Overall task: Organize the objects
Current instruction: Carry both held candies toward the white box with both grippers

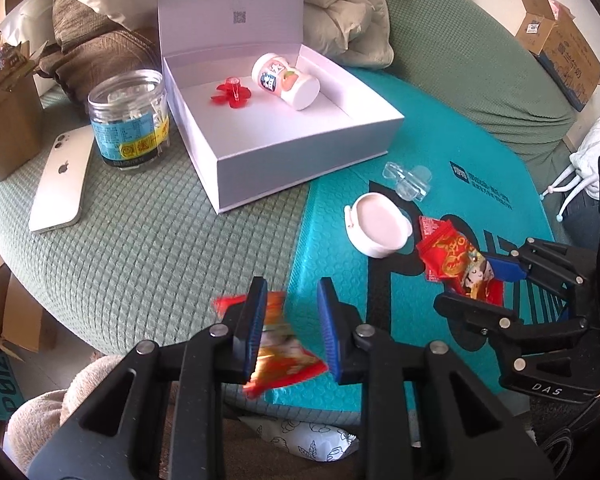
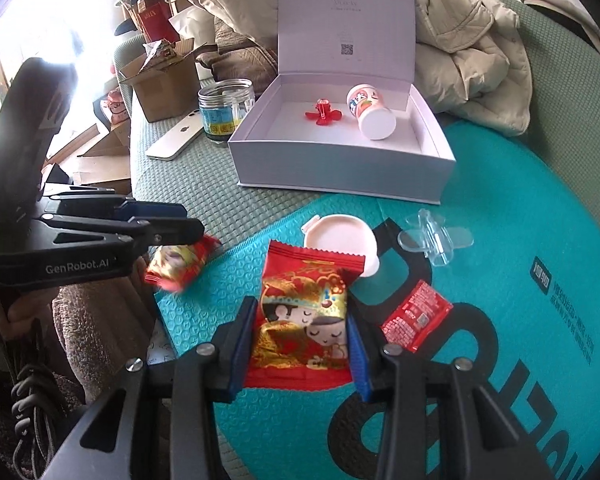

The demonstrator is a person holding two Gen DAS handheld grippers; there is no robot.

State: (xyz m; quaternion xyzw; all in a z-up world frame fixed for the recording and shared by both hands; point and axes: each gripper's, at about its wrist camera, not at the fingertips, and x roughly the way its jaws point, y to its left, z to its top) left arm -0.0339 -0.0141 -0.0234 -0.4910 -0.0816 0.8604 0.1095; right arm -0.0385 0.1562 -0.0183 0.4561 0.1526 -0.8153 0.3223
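Note:
My left gripper (image 1: 292, 330) is open over a blurred red snack packet (image 1: 278, 354) at the teal mat's near left edge; the packet sits between the fingers. It also shows in the right wrist view (image 2: 178, 266) under the left gripper (image 2: 188, 222). My right gripper (image 2: 302, 344) has its fingers against both sides of a red and gold candy packet (image 2: 304, 328), seen in the left wrist view (image 1: 460, 258). The open white box (image 1: 300, 160) holds a red flower clip (image 1: 232, 94) and a small white bottle (image 1: 286, 80).
On the teal mat (image 2: 500, 200) lie a white round lid (image 2: 342, 238), a clear plastic clip (image 2: 434, 240) and a small red sachet (image 2: 416, 314). A clear jar (image 1: 128, 118), a white phone (image 1: 62, 178), cardboard boxes and a beige jacket (image 2: 468, 40) surround the box.

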